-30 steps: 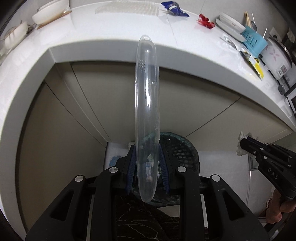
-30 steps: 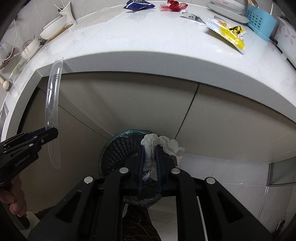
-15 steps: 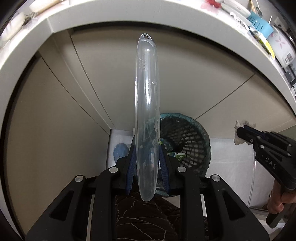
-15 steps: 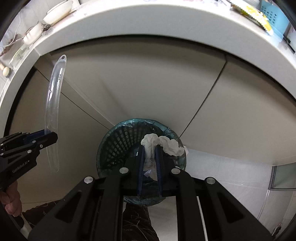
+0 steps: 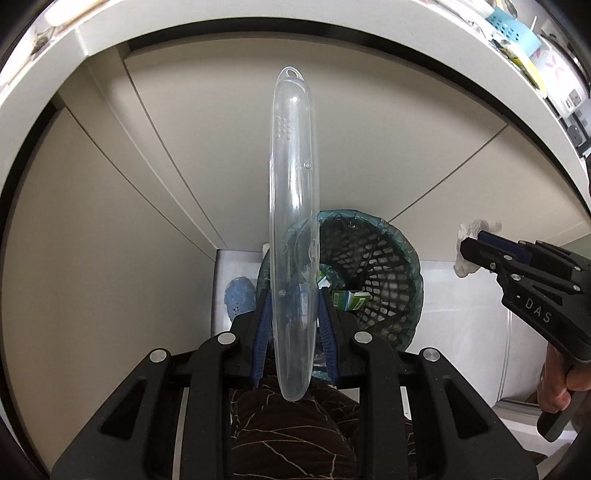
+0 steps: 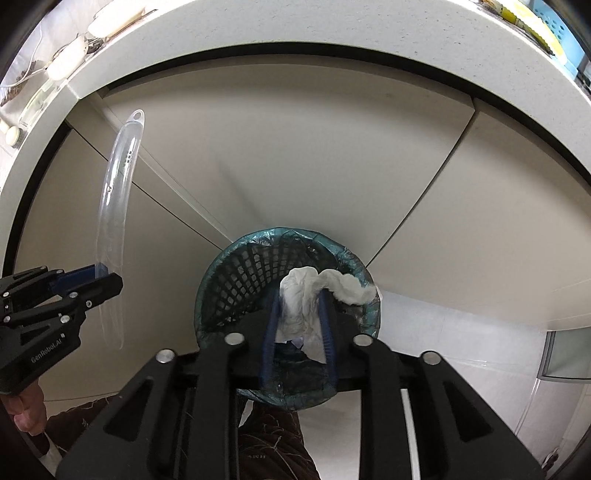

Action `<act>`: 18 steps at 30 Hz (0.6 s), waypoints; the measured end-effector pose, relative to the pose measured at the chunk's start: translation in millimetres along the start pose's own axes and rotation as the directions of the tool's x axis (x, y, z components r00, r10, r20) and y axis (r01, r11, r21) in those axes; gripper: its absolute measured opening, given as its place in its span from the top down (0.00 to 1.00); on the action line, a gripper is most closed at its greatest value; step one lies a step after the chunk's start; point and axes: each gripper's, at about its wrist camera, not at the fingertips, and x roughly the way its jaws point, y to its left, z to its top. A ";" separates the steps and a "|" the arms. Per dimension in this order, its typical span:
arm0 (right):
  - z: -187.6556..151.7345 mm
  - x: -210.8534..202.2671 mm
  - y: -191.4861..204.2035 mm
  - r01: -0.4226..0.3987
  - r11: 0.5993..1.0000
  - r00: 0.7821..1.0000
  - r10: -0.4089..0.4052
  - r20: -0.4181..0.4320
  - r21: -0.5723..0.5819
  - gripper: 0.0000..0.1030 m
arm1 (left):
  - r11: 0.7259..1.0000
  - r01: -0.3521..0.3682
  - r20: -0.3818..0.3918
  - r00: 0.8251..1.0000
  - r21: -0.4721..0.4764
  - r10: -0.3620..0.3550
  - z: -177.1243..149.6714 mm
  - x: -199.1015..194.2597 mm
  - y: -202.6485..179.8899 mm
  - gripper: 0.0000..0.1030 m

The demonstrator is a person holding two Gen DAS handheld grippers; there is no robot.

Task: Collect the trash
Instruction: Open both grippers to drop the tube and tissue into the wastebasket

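Note:
My left gripper [image 5: 293, 295] is shut on the lower part of a long clear plastic case [image 5: 293, 184], which stands upright in front of the cabinet; the case [image 6: 116, 192] and that gripper [image 6: 107, 280] also show at the left of the right wrist view. My right gripper [image 6: 299, 295] hangs over a dark mesh waste bin [image 6: 236, 273] lined with a greenish bag. Its jaws are opening, and a crumpled white tissue [image 6: 301, 306] still sits loosely between them. In the left wrist view the bin [image 5: 373, 280] lies ahead, with the right gripper [image 5: 469, 243] and tissue [image 5: 467, 266] to its right.
A white counter edge [image 5: 258, 22] overhangs beige cabinet doors [image 6: 332, 166]. A green carton [image 5: 351, 298] lies in the bin. A blue fuzzy object [image 5: 238, 299] sits on the floor left of the bin. A person's dark patterned trouser leg [image 5: 291, 435] is below the grippers.
Both grippers have sunk from counter height toward the bin. The right jaws have spread apart around the tissue. The left grip on the case is the same.

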 end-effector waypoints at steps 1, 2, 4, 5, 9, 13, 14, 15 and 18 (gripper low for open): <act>-0.1 0.3 0.3 -0.001 1.000 1.000 0.001 0.000 0.000 0.74 | 1.000 0.000 -0.003 1.000 0.002 0.000 -0.2 -0.7 -0.7 0.76; -0.3 0.3 0.6 -0.002 1.000 1.000 0.002 0.001 0.000 0.73 | 1.000 0.000 -0.004 1.000 0.005 0.000 0.0 -0.8 -1.3 0.76; 0.3 -1.0 0.5 -0.001 1.000 1.000 0.001 0.004 0.000 0.67 | 1.000 0.001 -0.005 1.000 0.010 -0.001 -0.3 -0.3 -2.7 0.76; 0.0 -1.8 0.9 -0.001 1.000 1.000 0.001 0.005 0.002 0.66 | 1.000 0.001 -0.007 1.000 0.012 -0.001 0.7 0.0 -3.1 0.76; -0.3 -0.3 -0.4 -0.006 1.000 1.000 0.006 0.008 0.006 0.59 | 1.000 0.002 -0.015 1.000 0.018 -0.001 3.0 2.9 -4.5 0.76; -0.7 -1.5 -4.9 -0.002 1.000 1.000 0.002 0.017 0.024 0.44 | 0.999 0.002 -0.023 1.000 0.036 -0.001 4.0 7.8 -9.6 0.76; -2.4 -3.2 -7.1 0.000 1.000 1.000 -0.001 0.022 0.029 0.41 | 0.999 0.001 -0.020 1.000 0.043 0.000 4.2 9.5 -12.2 0.76; -3.3 -4.5 -8.7 0.002 0.999 1.000 -0.003 0.027 0.034 0.36 | 0.999 0.000 -0.016 1.000 0.051 0.001 4.3 11.7 -14.5 0.76; -6.3 -10.2 -16.5 0.016 0.998 0.999 -0.018 0.041 0.060 0.24 | 0.997 0.000 -0.014 1.000 0.079 0.002 4.2 19.8 -23.0 0.76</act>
